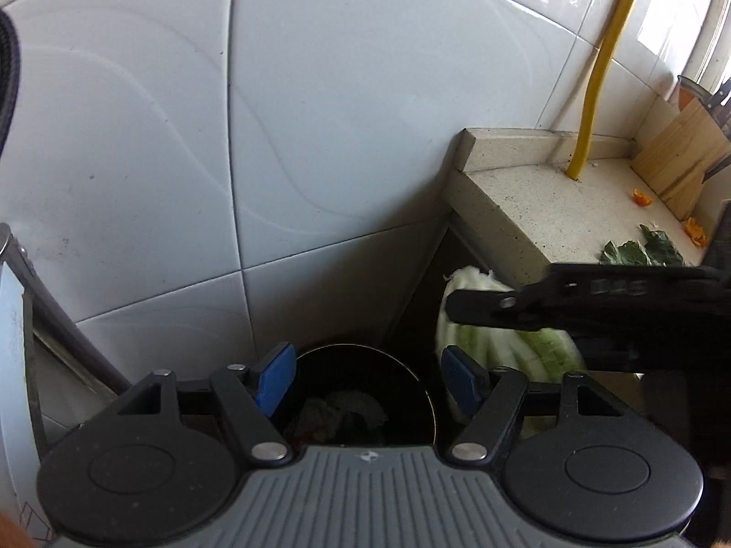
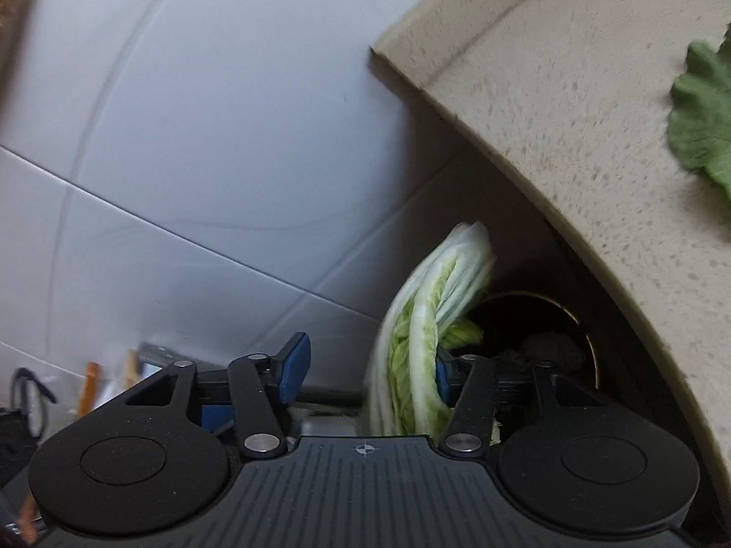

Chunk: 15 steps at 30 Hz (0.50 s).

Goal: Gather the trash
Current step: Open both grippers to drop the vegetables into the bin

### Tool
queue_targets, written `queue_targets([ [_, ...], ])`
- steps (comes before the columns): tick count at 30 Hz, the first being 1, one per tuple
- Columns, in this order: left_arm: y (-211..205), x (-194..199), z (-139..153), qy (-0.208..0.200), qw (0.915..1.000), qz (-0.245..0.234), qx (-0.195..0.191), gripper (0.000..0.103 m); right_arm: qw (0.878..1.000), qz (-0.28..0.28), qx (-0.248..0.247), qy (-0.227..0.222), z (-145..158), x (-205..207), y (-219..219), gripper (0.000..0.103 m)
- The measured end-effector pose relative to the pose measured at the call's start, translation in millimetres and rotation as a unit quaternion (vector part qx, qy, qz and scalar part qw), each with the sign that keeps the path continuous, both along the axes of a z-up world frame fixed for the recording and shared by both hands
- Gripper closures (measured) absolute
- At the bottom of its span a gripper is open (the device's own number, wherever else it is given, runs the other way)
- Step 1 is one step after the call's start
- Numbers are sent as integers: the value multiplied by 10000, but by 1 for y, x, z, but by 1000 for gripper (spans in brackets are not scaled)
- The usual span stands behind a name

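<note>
Left wrist view: left tongs [image 1: 365, 379] sitting spread, empty, aimed down at the bin [image 1: 365, 404]. Only here – orange peels [image 1: 642, 197] and knife block [image 1: 680, 155] on the counter [image 1: 539, 210].

Right wrist view: right tongs [image 2: 370, 370] gaping – cabbage leaf [image 2: 420, 342] lying against the right pad, long axis pointing forward-up, over the bin's [image 2: 589, 342] rim, below the counter edge [image 2: 548, 114].

1. No readable word, brand or number is found in either view.
2. A small white emblem is seen on the grey ribbed gripper body [image 1: 365, 455] in the left wrist view; it cannot be read as text.
3. A small white crosshair mark is printed on the dark ribbed gripper body [image 2: 364, 449] in the right wrist view.
4. Raised lettering is seen on the black gripper arm [image 1: 617, 287] crossing the left wrist view, but it is too blurred to be read.
</note>
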State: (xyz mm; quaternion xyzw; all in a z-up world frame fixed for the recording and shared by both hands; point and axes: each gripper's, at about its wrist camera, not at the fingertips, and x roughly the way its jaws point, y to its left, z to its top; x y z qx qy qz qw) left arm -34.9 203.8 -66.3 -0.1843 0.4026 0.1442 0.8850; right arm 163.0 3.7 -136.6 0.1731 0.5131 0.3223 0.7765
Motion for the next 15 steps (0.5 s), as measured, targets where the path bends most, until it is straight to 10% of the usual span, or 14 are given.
queue_targets([
  [15,4,-2,1,-116,9999,25,-72,37,9995,27,-206,-217,22,-18,-1,34],
])
